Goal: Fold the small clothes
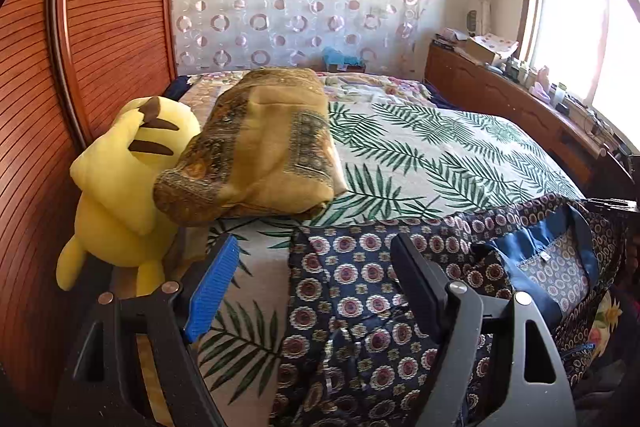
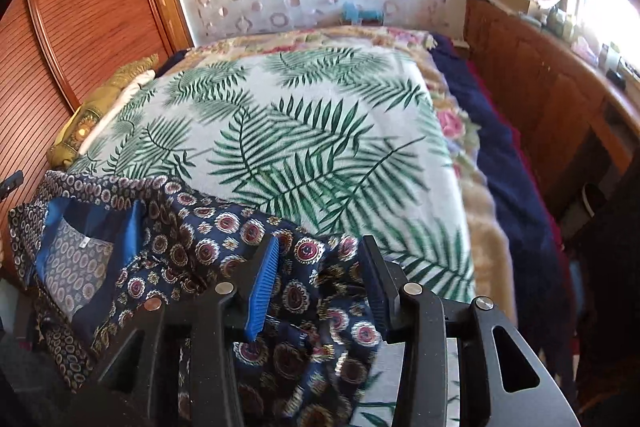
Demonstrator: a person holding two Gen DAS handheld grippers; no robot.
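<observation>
A: Navy medallion-print garment (image 1: 360, 307) is seen crumpled at the near edge of the palm-leaf bedspread (image 1: 440, 147). Waistband lining faces up.

B: Tongs?

A: Left gripper (image 1: 316, 267) is spread wide, with the cloth edge below the gap and nothing pinched. Right gripper (image 2: 320, 267) is partly spread; cloth lies between the pads, not seen pressed.

B: Obstructions?

A: A folded gold blanket (image 1: 260, 147) and a yellow plush toy (image 1: 128, 179) are placed beside the wooden headboard (image 1: 100, 27), near the garment's left side. The cabinet (image 2: 540, 87) is well apart.
</observation>
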